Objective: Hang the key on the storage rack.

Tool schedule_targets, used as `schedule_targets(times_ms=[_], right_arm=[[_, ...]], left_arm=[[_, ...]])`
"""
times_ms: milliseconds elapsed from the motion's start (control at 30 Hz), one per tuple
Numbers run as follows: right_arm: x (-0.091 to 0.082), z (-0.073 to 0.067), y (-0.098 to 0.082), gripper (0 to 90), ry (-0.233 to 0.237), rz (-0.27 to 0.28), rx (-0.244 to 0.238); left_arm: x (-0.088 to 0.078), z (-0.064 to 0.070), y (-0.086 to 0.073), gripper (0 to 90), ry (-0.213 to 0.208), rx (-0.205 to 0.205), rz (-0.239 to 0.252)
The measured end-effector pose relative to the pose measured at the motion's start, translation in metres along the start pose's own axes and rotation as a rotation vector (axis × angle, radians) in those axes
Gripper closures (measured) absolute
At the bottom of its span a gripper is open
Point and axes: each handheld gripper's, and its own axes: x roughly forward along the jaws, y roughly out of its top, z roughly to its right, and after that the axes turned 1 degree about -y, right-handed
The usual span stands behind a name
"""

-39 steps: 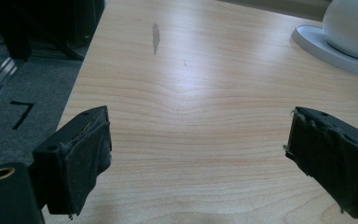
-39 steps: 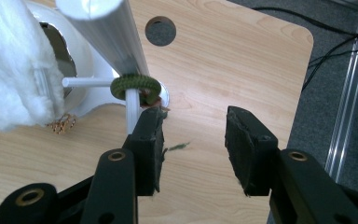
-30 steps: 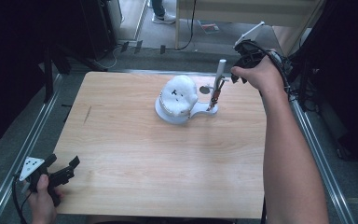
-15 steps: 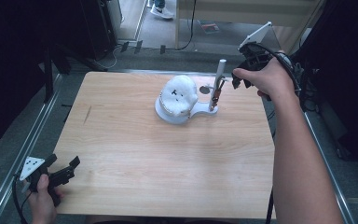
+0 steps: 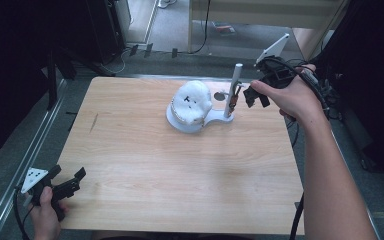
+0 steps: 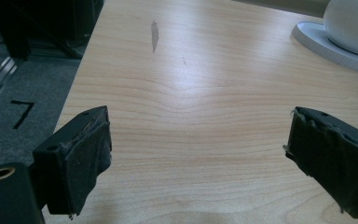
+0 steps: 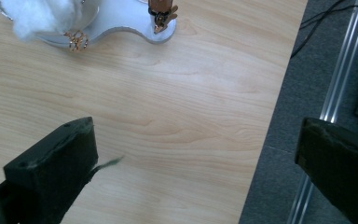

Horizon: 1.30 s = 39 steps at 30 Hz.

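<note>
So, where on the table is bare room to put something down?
The wood between the white stand and the near edge is bare, from the left gripper across to the right forearm. It is crowded only by the post near the right gripper.

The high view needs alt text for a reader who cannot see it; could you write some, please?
A white plastic stand with a domed top and upright post sits on a light wooden table. The open right gripper hovers beside the post; the open left gripper rests at the near corner.

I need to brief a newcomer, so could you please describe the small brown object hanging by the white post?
On the wooden table, find the white stand with its fluffy dome. At its narrow right end rises a white post. The small copper-brown clip hangs against that post, the only dark piece on the white stand.
</note>
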Motion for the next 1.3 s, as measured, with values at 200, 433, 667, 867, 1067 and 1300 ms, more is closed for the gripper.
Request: schedule_targets(times_ms=[200, 433, 667, 867, 1067, 1300], right_arm=[[0.011, 0.008, -0.022, 0.0, 0.032, -0.001, 0.029], [0.03, 0.028, -0.057, 0.0, 0.039, 0.012, 0.083], [0.046, 0.035, -0.09, 0.0, 0.031, 0.024, 0.103], [0.061, 0.04, -0.118, 0.0, 0.044, 0.044, 0.13], [0.084, 0.04, -0.144, 0.0, 0.044, 0.056, 0.142], [0.108, 0.044, -0.173, 0.0, 0.02, 0.067, 0.171]], left_arm=[[0.0, 0.0, 0.0, 7.2, -0.001, 0.0, 0.003], [0.0, 0.0, 0.0, 7.4, -0.001, 0.003, 0.005], [0.0, 0.001, 0.0, 7.4, 0.001, 0.005, 0.001], [0.0, 0.0, 0.0, 7.4, 0.003, 0.003, 0.003], [0.0, 0.0, 0.0, 7.4, 0.003, 0.001, 0.003], [0.0, 0.0, 0.0, 7.4, 0.006, -0.001, 0.002]])
